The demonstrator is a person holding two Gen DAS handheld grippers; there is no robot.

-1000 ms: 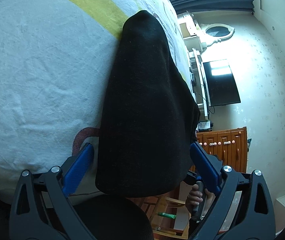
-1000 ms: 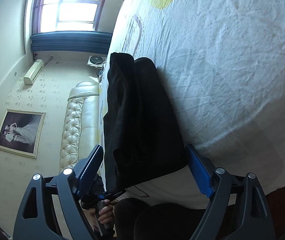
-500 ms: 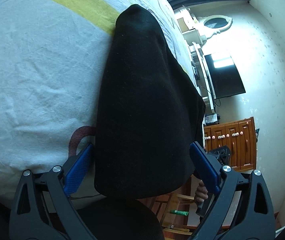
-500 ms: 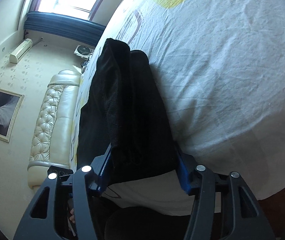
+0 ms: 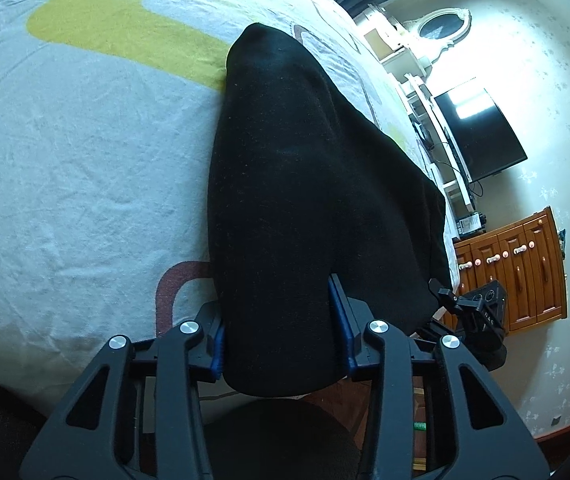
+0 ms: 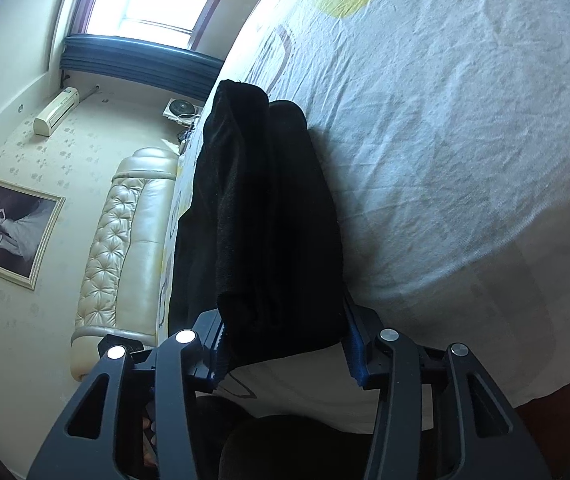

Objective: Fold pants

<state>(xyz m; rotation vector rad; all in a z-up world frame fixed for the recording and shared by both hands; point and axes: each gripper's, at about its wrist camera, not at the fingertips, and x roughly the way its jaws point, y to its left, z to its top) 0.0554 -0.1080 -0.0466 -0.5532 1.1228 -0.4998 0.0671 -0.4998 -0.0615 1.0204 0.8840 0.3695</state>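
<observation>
The black pants (image 5: 293, 184) lie folded in a long strip on the white bedsheet (image 5: 65, 160), with the near end at the bed's front edge. My left gripper (image 5: 279, 344) is shut on that near end, blue pads pressing both sides. In the right wrist view the pants (image 6: 269, 220) show as stacked layers running away from me. My right gripper (image 6: 285, 348) is shut on their near end at the sheet's edge. The right gripper's black body (image 5: 481, 320) shows at the right of the left wrist view.
The sheet (image 6: 445, 140) has yellow and brown printed shapes. A cream tufted headboard (image 6: 117, 248), a framed picture and a window lie to the left. A TV (image 5: 481, 132), white shelves and a wooden cabinet (image 5: 517, 268) stand beyond the bed's right side.
Both grippers were open around the pants' near end one second ago. The right one closed first, then the left; both now clamp the fabric.
</observation>
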